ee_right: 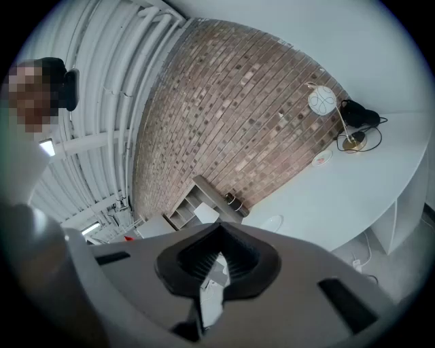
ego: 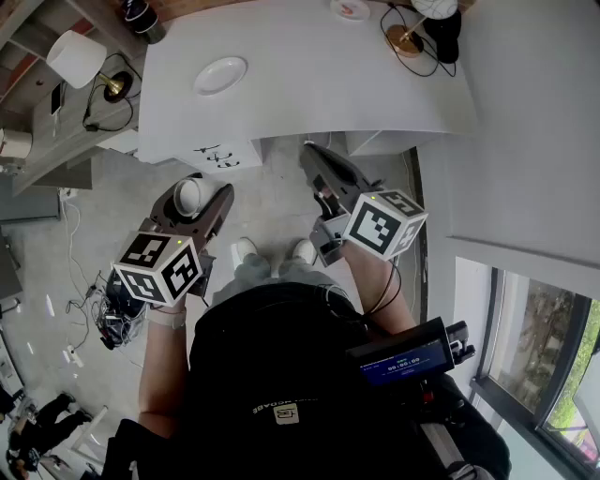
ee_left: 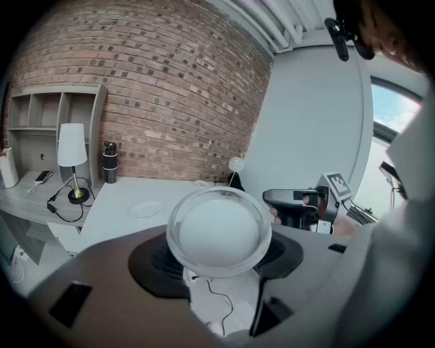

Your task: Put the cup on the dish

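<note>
A white cup (ego: 190, 198) lies on its side between the jaws of my left gripper (ego: 199, 190), which is shut on it. In the left gripper view the cup's (ee_left: 219, 231) round mouth faces the camera and fills the space between the dark pads. The dish (ego: 220, 75), a small white plate, rests on the white table (ego: 319, 84) ahead of both grippers, well apart from them; it also shows as the dish (ee_left: 147, 209) and the dish (ee_right: 272, 223). My right gripper (ego: 317, 161) hangs short of the table's near edge, shut with nothing in it.
A white-shaded lamp (ego: 77, 58) and cables stand on a grey shelf unit at the left. A dark bottle (ego: 141, 14) stands at the table's far left corner. A globe lamp with a gold base (ego: 408, 37) and a small saucer (ego: 350, 9) sit at its far right. Window at the right.
</note>
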